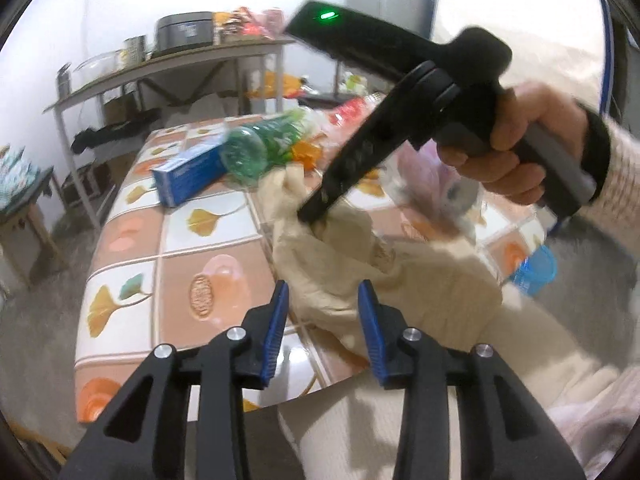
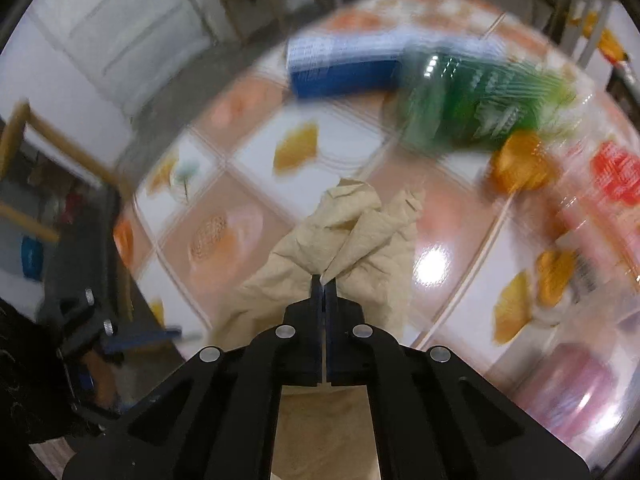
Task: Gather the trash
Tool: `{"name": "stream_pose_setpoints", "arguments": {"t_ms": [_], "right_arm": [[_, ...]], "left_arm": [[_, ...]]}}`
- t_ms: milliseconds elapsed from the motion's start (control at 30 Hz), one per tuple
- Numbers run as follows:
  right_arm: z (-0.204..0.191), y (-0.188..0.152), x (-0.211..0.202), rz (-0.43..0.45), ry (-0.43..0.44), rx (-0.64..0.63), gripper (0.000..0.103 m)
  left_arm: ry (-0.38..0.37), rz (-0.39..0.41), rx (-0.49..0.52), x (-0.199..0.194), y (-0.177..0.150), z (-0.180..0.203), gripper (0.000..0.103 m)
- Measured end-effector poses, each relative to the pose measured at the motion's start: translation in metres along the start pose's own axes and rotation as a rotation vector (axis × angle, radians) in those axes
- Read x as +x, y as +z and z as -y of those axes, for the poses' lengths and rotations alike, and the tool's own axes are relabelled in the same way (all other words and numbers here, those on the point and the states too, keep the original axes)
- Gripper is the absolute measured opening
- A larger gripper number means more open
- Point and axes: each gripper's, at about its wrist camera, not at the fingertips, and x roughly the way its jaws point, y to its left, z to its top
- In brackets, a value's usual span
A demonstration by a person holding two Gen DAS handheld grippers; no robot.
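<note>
Right gripper [image 2: 324,280]: jaws clamped on beige bag [image 2: 340,232]. Left gripper [image 1: 324,300]: jaws apart, empty. Desk [image 1: 208,224]: bottle [image 1: 264,148], box [image 1: 188,172].

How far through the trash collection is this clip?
Early. Done: nothing visibly collected. In hand: the right hand-held gripper is shut on the crumpled beige paper; the left hand-held gripper is open, holding nothing. Left: green bottle, blue box and orange wrapper still on the table.

A lived-in home, by the look of it: a table [image 1: 168,264] under a flowery checked cloth, a cluttered shelf [image 1: 168,60] with pots at eleven o'clock, a white door [image 2: 120,12], a wooden stool [image 1: 28,208] at nine.
</note>
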Motion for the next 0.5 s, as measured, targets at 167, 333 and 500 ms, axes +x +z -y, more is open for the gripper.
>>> {"name": "stream_pose_setpoints", "arguments": {"t_ms": [167, 333, 500], "right_arm": [[0.009, 0.016, -0.052, 0.205, 0.009, 0.057, 0.000], [0.007, 0.024, -0.088, 0.352, 0.037, 0.090, 0.000], [0.003, 0.034, -0.108, 0.412, 0.055, 0.072, 0.000]], "left_arm": [[-0.124, 0.033, -0.098, -0.004, 0.011, -0.007, 0.035], [-0.192, 0.012, -0.068, 0.019, 0.018, 0.011, 0.035], [-0.148, -0.020, -0.051, 0.042, 0.022, 0.015, 0.035]]}}
